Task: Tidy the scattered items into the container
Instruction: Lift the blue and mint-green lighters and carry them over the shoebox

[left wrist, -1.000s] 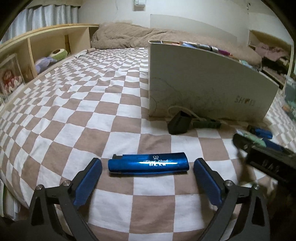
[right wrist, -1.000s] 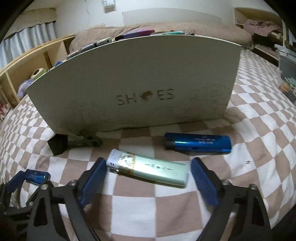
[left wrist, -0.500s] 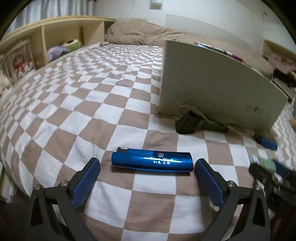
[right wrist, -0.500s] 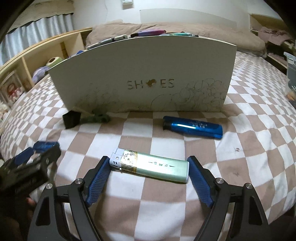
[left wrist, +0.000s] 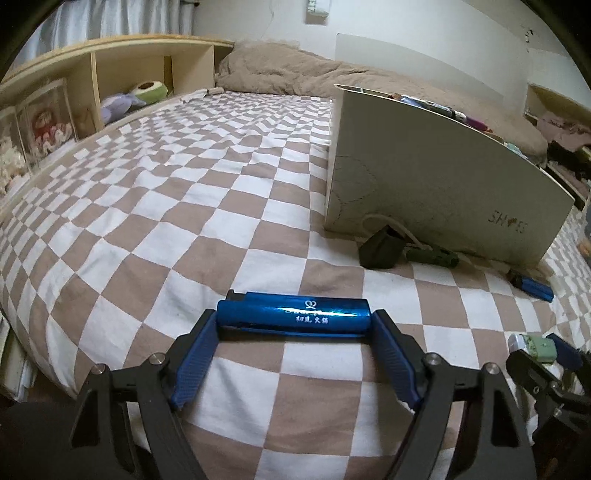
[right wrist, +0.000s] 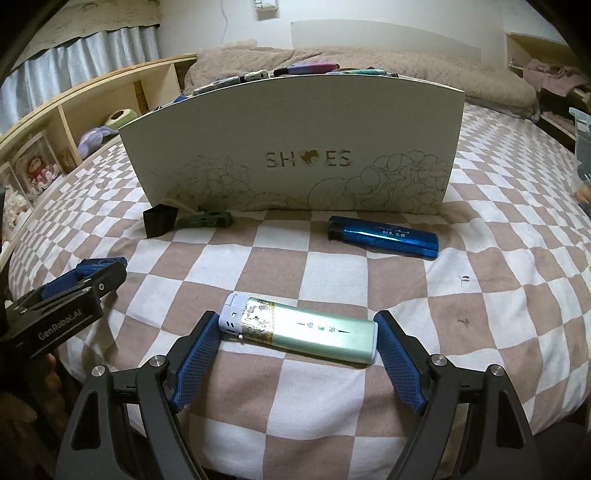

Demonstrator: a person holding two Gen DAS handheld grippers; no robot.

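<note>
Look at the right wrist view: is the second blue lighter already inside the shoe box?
No, the blue lighter lies on the checked bedspread in front of the shoe box.

Checkered bed [left wrist: 155, 206] — wooden shelf [left wrist: 110, 55], white wall [right wrist: 221, 22].

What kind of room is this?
Most likely a bedroom. The checkered sheet covers a bed, a rumpled brown blanket lies at its far end, and wooden shelves beside it hold plush toys.

Left tongs [left wrist: 293, 325] have just closed onto the blue lighter [left wrist: 293, 314].
</note>
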